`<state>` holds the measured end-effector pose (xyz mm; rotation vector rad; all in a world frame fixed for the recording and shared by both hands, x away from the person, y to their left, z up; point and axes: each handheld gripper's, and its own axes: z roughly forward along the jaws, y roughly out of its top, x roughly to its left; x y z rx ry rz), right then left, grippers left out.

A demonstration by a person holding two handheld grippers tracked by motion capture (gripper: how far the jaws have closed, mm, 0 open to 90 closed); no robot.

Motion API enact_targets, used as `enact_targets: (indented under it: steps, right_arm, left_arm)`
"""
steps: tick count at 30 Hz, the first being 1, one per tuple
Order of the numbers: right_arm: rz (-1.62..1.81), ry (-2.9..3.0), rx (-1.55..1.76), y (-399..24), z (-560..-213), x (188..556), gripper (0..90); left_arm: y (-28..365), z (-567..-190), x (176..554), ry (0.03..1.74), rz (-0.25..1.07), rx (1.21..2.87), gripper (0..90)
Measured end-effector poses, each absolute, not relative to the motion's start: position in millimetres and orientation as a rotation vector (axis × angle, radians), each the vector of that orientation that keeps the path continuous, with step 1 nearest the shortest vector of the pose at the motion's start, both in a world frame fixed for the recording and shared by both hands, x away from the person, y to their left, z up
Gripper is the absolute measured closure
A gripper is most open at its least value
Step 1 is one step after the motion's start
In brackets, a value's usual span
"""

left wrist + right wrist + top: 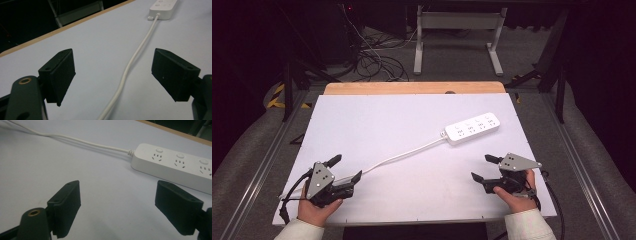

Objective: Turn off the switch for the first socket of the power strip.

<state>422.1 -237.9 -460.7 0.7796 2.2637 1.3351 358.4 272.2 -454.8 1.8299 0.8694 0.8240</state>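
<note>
High view: white power strip (472, 128) lying far right on the tabletop (377, 115), its cord (404, 154) running to the near left. Left gripper (343, 168) and right gripper (485, 167) near, both with jaws wide apart, holding nothing.

Left gripper view: cord between the jaws, easy to snag and so drag the strip.

Right gripper view: strip just beyond the jaws, smooth, likely to slip from a shallow grip.

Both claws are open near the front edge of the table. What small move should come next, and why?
Probably lower the left claw onto the cable and close it. Its jaws stand open on either side of the cable, while the right claw is open short of the power strip, holding nothing.
</note>
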Motion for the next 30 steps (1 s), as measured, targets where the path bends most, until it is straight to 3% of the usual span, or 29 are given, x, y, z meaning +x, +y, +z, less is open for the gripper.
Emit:
enact_targets:
  steps: [30]
  right_arm:
    - [1.352, 2.268, 0.725, -231, -444, 422, 31.6]
  left_arm:
    - [273, -453, 357, 0.882, 0.828, 1.82, 19.1]
